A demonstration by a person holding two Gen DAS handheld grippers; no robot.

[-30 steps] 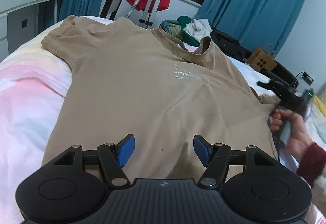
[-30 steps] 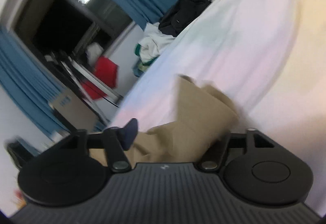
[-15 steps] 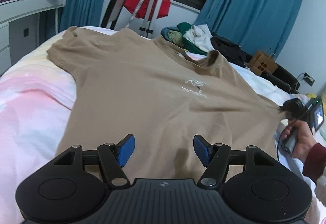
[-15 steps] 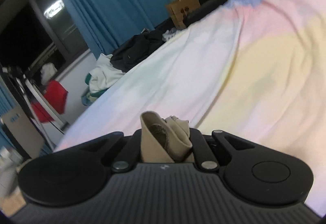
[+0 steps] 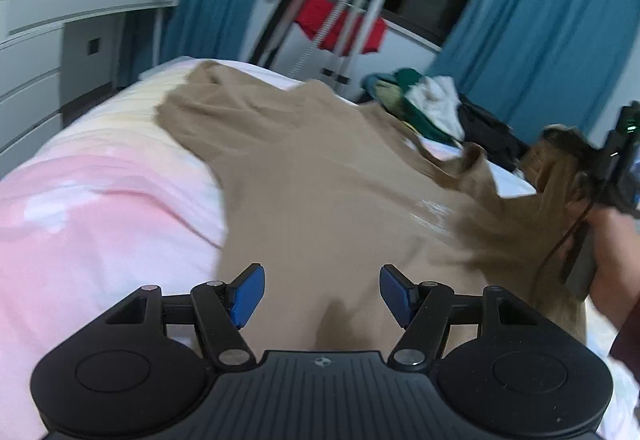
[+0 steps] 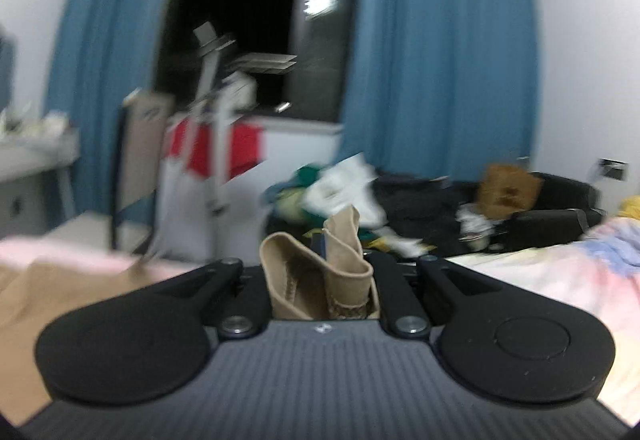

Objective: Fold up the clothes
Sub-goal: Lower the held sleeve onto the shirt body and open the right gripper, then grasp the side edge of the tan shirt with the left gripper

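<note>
A tan t-shirt (image 5: pixel 320 200) lies spread on the bed (image 5: pixel 80 224), collar toward the far right. My left gripper (image 5: pixel 322 296) is open with blue pads, hovering just above the shirt's near hem. My right gripper (image 6: pixel 322 280) is shut on the shirt's right sleeve (image 6: pixel 320 280), a bunched tan fold standing up between its jaws. In the left wrist view the right gripper (image 5: pixel 592 168) holds that sleeve (image 5: pixel 548 168) lifted above the bed at the far right, with the cloth stretched up toward it.
A pile of clothes (image 5: pixel 424 108) lies beyond the bed's far edge. A drying rack with a red cloth (image 5: pixel 344 28) stands behind. White drawers (image 5: pixel 40 52) are at the left. Blue curtains (image 5: pixel 540 40) hang behind. A black sofa with a brown bag (image 6: pixel 508 192) is at the right.
My right gripper has lifted the shirt's sleeve up off the bed and swung toward the shirt's middle. My left gripper has stayed open over the hem and moved slightly forward.
</note>
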